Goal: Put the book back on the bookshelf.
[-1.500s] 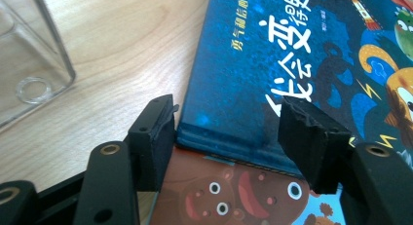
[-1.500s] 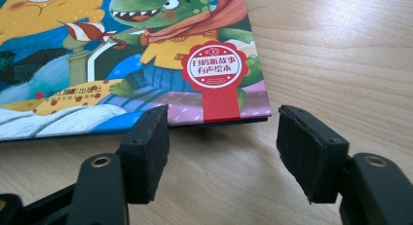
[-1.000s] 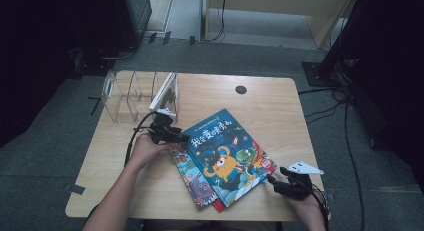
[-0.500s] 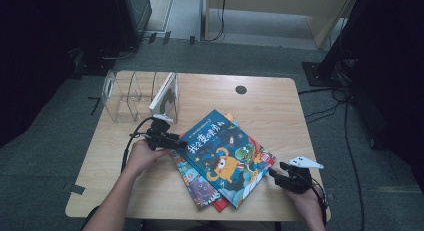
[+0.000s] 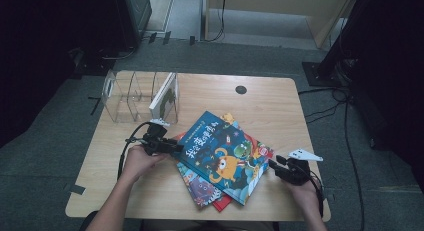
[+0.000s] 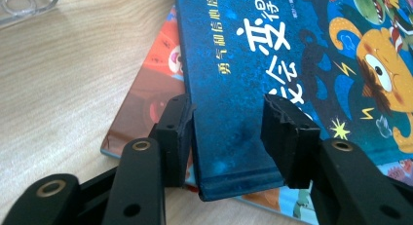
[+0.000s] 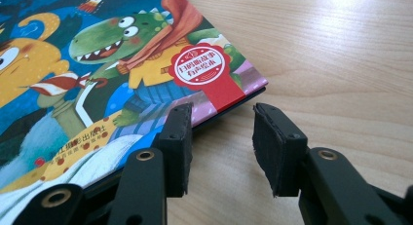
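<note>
A blue picture book (image 5: 220, 153) lies flat on top of a small stack in the middle of the wooden table (image 5: 280, 111). My left gripper (image 5: 169, 146) is at its left corner. In the left gripper view that gripper (image 6: 226, 132) has the book's spine corner (image 6: 234, 152) between its jaws, which have just been closing; the pads do not clearly press on it. My right gripper (image 5: 276, 166) is at the book's right corner. Its jaws (image 7: 221, 142) have also just been closing, one pad (image 7: 178, 137) against the cover's edge, the other over bare table.
Two more books lie under the blue one: a red one (image 5: 220, 203) and a purple-blue one (image 5: 200, 186). A clear rack (image 5: 131, 96) at the back left holds a white book (image 5: 166, 97) upright. A small black disc (image 5: 241, 89) sits near the far edge.
Both grippers have edged in on opposite corners of the blue book, and their jaws stand narrower. The blue book sits slightly further left on the stack.
</note>
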The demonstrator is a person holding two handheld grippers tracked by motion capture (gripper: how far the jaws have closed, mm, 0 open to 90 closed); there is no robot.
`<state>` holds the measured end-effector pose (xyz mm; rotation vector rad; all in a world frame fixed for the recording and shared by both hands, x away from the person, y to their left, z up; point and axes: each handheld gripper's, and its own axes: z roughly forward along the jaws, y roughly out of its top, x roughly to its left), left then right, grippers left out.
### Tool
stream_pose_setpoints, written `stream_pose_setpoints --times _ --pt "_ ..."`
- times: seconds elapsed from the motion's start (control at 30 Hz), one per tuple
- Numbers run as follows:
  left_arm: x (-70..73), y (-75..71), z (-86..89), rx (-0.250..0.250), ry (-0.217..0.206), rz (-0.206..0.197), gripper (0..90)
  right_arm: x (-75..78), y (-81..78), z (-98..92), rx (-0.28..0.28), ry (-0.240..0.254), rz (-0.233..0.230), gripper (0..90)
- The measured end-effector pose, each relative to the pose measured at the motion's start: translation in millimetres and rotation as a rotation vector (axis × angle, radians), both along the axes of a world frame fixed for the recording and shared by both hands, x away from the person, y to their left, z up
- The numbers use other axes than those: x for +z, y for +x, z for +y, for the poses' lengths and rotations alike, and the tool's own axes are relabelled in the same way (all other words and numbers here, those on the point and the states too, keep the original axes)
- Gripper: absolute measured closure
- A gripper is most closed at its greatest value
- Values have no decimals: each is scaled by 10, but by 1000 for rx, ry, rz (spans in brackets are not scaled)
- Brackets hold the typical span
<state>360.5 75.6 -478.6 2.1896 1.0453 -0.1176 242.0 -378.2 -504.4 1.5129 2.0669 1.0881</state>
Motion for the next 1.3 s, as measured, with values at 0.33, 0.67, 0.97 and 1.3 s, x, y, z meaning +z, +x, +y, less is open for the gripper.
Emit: stream_pose_setpoints --times 0.33,0.67,0.97,1.3 --pt "-13 -141 60 26 -13 -5 567 -14 78 32 -13 14 -11 643" --pt "-20 -234 68 30 -16 5 547 -6 234 54 -10 21 -3 660" --pt "-8 -267 78 31 -18 12 513 4 378 62 0 46 26 685" --pt "2 -329 131 51 2 10 544 18 515 113 24 38 33 760"
